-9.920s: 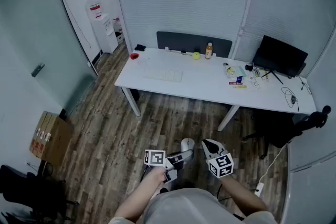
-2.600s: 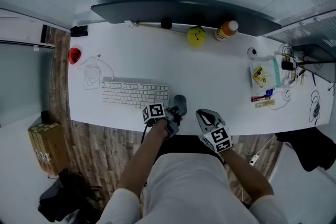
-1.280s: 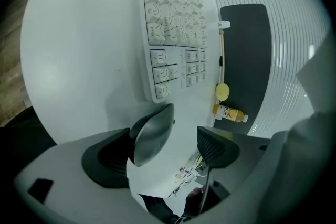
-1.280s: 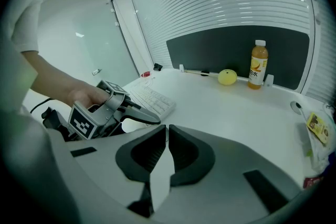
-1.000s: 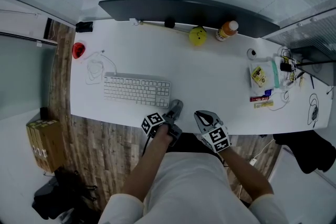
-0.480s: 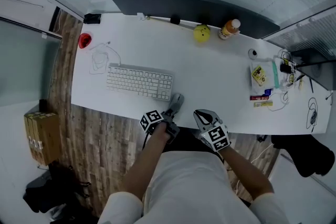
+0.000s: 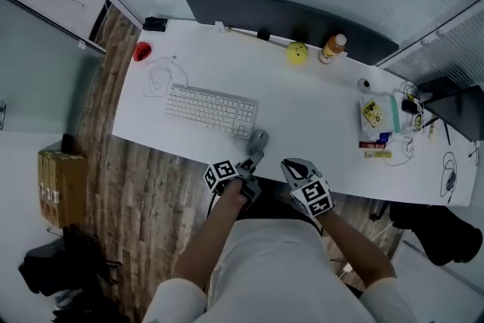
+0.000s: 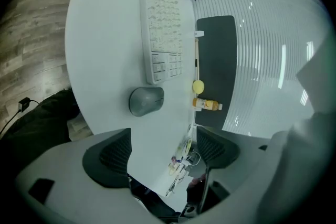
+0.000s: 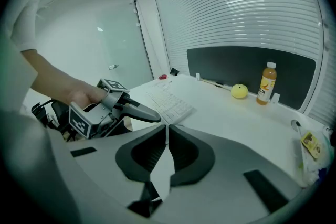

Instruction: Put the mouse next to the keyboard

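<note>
White desk point(image 7: 318, 111): mouse point(image 7: 258, 140) just beside keyboard point(image 7: 212, 110); bottle point(image 7: 330, 49) label unreadable.

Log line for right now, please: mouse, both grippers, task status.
mouse: on table, beside keyboard, ungripped | left gripper: open, empty, short of mouse | right gripper: shut, empty | task: mouse placed

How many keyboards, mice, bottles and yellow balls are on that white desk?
keyboard: 1
mouse: 1
bottle: 1
yellow ball: 1
Total: 4
</note>
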Demonstrator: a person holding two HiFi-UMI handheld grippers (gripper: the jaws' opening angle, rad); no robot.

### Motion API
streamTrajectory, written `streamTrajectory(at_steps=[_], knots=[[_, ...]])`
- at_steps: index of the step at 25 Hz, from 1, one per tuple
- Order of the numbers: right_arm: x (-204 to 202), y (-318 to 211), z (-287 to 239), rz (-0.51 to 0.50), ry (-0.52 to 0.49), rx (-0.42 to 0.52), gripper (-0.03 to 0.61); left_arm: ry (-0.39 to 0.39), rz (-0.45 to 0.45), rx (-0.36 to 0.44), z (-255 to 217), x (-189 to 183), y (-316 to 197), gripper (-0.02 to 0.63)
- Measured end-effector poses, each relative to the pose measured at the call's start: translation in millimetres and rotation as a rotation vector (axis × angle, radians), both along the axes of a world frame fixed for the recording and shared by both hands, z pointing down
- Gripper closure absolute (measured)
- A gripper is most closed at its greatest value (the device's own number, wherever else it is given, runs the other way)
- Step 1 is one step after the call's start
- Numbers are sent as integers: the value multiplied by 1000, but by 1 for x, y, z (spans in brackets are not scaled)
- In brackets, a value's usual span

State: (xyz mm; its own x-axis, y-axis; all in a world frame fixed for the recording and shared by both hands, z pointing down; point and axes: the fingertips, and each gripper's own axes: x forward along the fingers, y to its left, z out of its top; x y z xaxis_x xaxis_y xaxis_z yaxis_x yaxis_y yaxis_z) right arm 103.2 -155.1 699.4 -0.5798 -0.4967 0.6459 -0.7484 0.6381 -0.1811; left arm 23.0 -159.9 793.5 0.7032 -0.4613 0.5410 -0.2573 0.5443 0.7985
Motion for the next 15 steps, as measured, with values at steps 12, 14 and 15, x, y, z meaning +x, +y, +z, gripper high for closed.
streamTrajectory(at_steps=[12, 14, 15], knots=[[-7, 19, -28, 12, -66, 20, 540, -2, 132, 265, -66, 2, 21, 236], [-10, 20, -31, 16, -71, 24, 540, -10, 157, 301, -77, 0, 23, 244], [-11, 20, -33, 17, -72, 30, 540, -19, 173, 324, -83, -2, 23, 268]])
